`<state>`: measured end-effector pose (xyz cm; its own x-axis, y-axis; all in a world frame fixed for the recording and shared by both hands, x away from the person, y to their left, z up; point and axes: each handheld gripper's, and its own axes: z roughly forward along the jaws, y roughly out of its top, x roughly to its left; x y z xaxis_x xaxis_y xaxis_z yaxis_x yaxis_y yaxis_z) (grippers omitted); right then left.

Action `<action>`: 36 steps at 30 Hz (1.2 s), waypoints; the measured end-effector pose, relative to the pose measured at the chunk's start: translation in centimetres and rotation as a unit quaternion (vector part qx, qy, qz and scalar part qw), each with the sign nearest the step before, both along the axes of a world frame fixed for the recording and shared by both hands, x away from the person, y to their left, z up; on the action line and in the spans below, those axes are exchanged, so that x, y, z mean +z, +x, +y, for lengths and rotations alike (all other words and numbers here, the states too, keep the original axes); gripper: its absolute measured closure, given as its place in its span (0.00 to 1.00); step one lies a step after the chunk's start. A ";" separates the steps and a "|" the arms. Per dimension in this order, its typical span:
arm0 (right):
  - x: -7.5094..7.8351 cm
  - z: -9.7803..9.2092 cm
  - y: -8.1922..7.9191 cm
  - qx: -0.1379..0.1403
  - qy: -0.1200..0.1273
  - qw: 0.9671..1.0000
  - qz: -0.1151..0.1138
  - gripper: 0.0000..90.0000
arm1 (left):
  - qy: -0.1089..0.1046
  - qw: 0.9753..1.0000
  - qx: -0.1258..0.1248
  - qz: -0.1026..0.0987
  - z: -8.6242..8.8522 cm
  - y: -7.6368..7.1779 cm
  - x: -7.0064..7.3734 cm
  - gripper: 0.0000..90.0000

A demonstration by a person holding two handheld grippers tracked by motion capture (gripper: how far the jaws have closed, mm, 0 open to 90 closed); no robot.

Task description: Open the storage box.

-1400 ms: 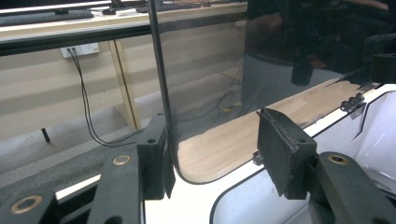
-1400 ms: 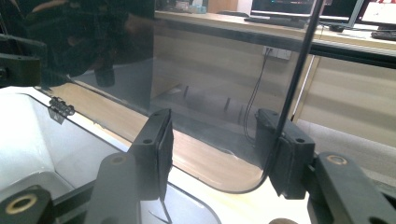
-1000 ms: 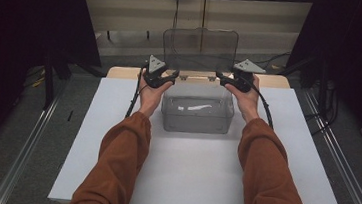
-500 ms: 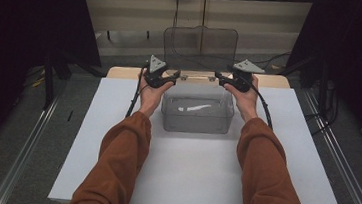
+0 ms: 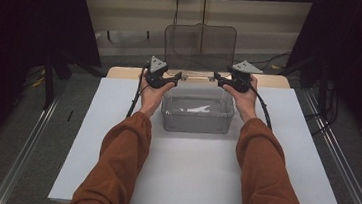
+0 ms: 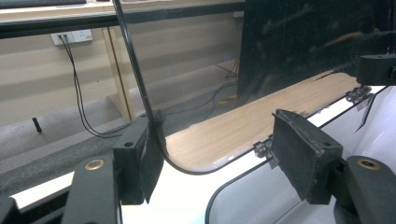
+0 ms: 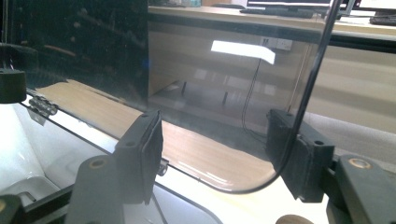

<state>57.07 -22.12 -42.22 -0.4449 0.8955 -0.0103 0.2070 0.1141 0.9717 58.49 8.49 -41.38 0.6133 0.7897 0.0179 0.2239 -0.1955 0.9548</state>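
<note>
On the white surface [image 5: 90, 138], the high view shows the clear box [image 5: 197, 114] unmoved from a second ago, lid [image 5: 200, 46] upright. The left gripper [image 6: 215, 158] and the right gripper [image 7: 219, 154] views show spread jaws straddling the lid's lower corners, so closing seems not yet begun.

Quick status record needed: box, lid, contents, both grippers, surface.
box: clear plastic box on the white board
lid: clear lid open, standing upright at the box's far edge
contents: small white item, too unclear to identify
left gripper: open, jaws astride the lid's left lower corner
right gripper: open, jaws astride the lid's right lower corner
</note>
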 end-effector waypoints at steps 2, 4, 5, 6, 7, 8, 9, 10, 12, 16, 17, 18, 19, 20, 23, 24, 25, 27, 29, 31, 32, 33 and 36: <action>-0.1 0.0 0.1 -0.003 0.006 1.000 0.003 0.39 | 0.002 1.000 -0.001 0.003 0.1 0.0 -0.1 0.37; -0.1 0.0 0.1 -0.001 0.008 1.000 0.006 0.39 | -0.002 1.000 -0.001 0.006 0.0 0.0 -0.2 0.36; -0.1 -0.1 0.1 -0.001 0.010 1.000 0.008 0.39 | -0.005 1.000 -0.001 0.008 0.1 0.0 -0.2 0.36; -0.2 -0.2 0.1 0.000 0.012 1.000 0.006 0.40 | -0.010 1.000 0.000 0.011 0.0 0.1 -0.3 0.36; -0.2 -0.2 0.1 -0.001 0.014 1.000 0.007 0.39 | -0.010 1.000 -0.001 0.011 0.1 0.1 -0.3 0.36; -0.2 -0.1 0.1 -0.001 0.016 1.000 0.009 0.39 | -0.014 1.000 0.000 0.013 0.1 0.1 -0.3 0.35; -0.2 -0.1 0.1 -0.002 0.016 1.000 0.008 0.38 | -0.017 1.000 0.000 0.017 0.1 0.1 -0.3 0.35; -0.2 -0.1 0.1 -0.003 0.018 1.000 0.009 0.38 | -0.017 1.000 -0.001 0.019 0.1 0.1 -0.3 0.34; -0.3 -0.1 0.2 -0.002 0.024 1.000 0.010 0.38 | -0.002 1.000 -0.005 0.022 -0.1 0.0 -0.4 0.31; -0.4 -0.1 0.2 -0.006 0.036 0.999 0.018 0.37 | -0.005 0.999 -0.006 0.031 0.0 0.1 -0.7 0.30; -0.5 -0.2 0.2 -0.007 0.040 0.999 0.021 0.36 | -0.004 0.999 -0.006 0.032 0.0 0.1 -0.7 0.30; -0.5 -0.2 0.2 -0.009 0.042 0.999 0.022 0.35 | -0.002 0.999 -0.005 0.037 0.0 0.1 -0.8 0.29; -0.6 -0.3 0.2 -0.011 0.045 0.999 0.021 0.34 | -0.001 0.999 -0.006 0.040 0.1 0.1 -0.9 0.28; -0.6 -0.2 0.2 -0.014 0.047 0.998 0.024 0.33 | -0.001 0.999 -0.006 0.045 0.1 0.2 -1.1 0.27; -0.9 -0.3 0.4 -0.019 0.072 0.997 0.038 0.32 | -0.003 0.998 -0.015 0.055 -0.1 0.2 -1.5 0.27; -1.0 -0.4 0.4 -0.019 0.080 0.996 0.040 0.32 | -0.001 0.998 -0.018 0.057 -0.2 0.2 -1.6 0.28; -1.0 -0.4 0.4 -0.020 0.080 0.996 0.039 0.32 | 0.002 0.998 -0.017 0.056 -0.5 0.1 -1.7 0.29; -1.0 -0.3 0.4 -0.021 0.075 0.996 0.037 0.32 | 0.004 0.998 -0.030 0.057 -0.7 0.1 -2.0 0.32; -1.0 -0.3 0.4 -0.020 0.077 0.996 0.040 0.32 | 0.004 0.998 -0.033 0.060 -0.6 0.1 -2.0 0.37; -1.0 -0.4 0.4 -0.019 0.084 0.995 0.046 0.31 | 0.005 0.997 -0.038 0.061 -0.5 0.1 -2.0 0.37; -1.0 -0.4 0.5 -0.019 0.087 0.995 0.047 0.31 | 0.000 0.997 -0.037 0.063 -0.6 0.1 -2.0 0.37; -1.0 -0.4 0.4 -0.020 0.088 0.995 0.046 0.32 | -0.004 0.997 -0.035 0.065 -0.5 0.1 -2.0 0.36; -1.0 -0.4 0.4 -0.021 0.088 0.995 0.046 0.32 | -0.002 0.997 -0.036 0.065 -0.6 0.1 -2.0 0.36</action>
